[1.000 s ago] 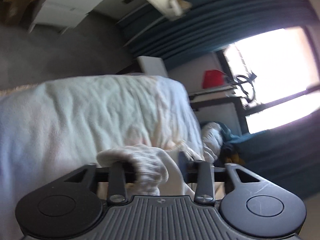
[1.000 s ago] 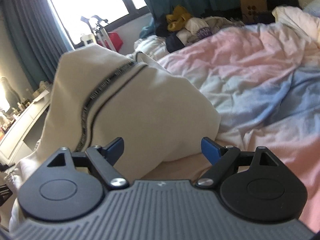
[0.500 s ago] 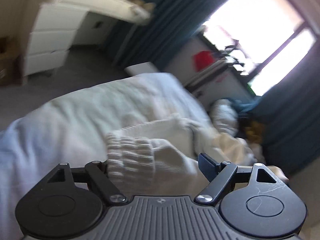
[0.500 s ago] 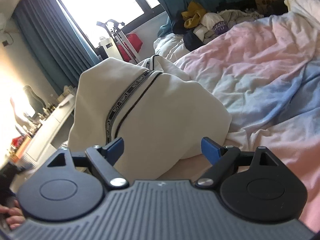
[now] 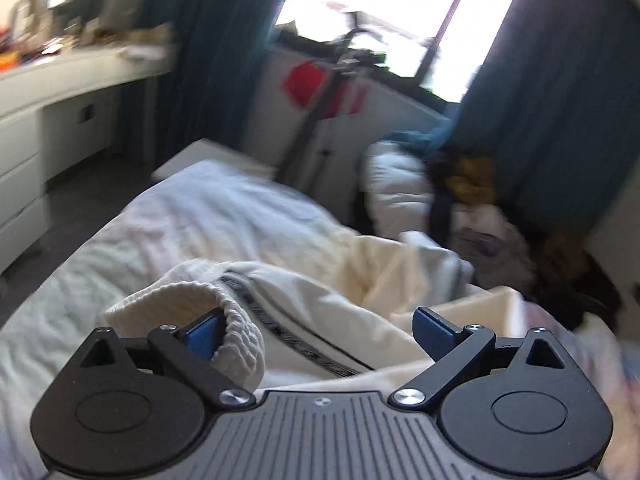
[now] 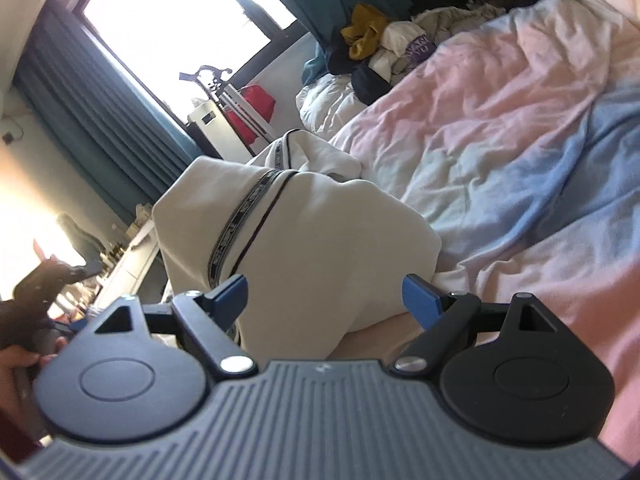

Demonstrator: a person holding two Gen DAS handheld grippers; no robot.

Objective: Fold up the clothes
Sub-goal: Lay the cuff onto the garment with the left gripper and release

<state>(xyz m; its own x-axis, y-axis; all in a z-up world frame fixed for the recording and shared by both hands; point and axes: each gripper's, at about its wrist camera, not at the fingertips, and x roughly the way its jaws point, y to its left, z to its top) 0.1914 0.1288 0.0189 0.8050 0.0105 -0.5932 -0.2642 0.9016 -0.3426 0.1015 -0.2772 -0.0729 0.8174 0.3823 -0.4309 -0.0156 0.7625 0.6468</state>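
From the left wrist, our left gripper (image 5: 316,334) is opening, jaws wide, pads off the cream garment (image 5: 320,300); its ribbed cuff (image 5: 224,320) drapes over one finger, so we should draw back gently to shed it.

From the right wrist, our right gripper (image 6: 324,296) gapes empty over the garment heaped on the duvet (image 6: 520,128). The clothes pile (image 6: 380,48) lies well apart.

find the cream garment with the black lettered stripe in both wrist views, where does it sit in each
Left wrist view: the cream garment with the black lettered stripe lies at lower centre, its ribbed cuff draped over the left finger.
Right wrist view: the same garment fills the centre, heaped on the pink and blue duvet.
Shared landmark: the red bag under the window.
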